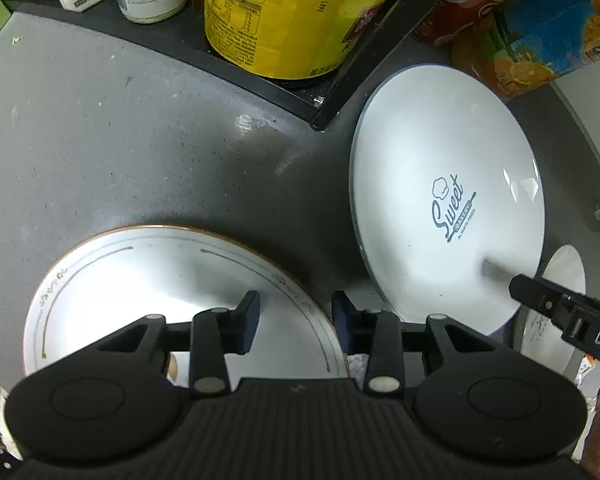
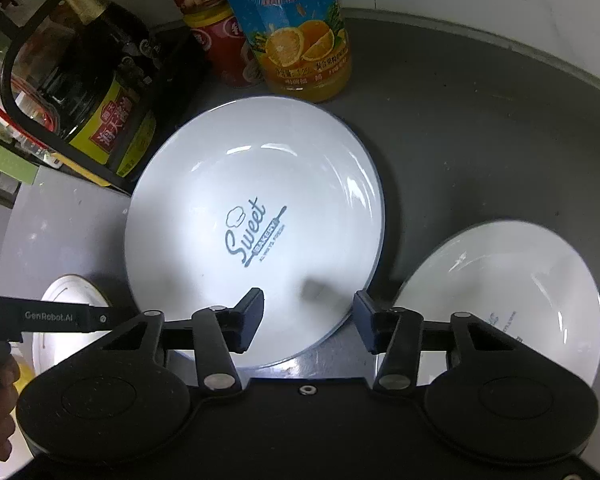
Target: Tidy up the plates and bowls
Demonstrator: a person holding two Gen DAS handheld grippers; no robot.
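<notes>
A white plate printed "Sweet Bakery" [image 2: 256, 216] lies on the grey counter; it also shows in the left wrist view [image 1: 448, 200]. A gold-rimmed white plate [image 1: 140, 280] lies under my left gripper [image 1: 296, 320], which is open and empty above its right edge. My right gripper [image 2: 308, 320] is open and empty over the near edge of the Sweet plate. A white bowl [image 2: 508, 296] sits to the right of it. The gold-rimmed plate's edge shows at the left of the right wrist view [image 2: 72, 296].
A black rack [image 1: 260, 76] with jars and a big yellow-labelled jar [image 1: 284, 16] stands at the back. An orange juice bottle [image 2: 300, 32] and a red jar [image 2: 224, 44] stand behind the Sweet plate. The counter's rim [image 2: 500, 40] curves at the right.
</notes>
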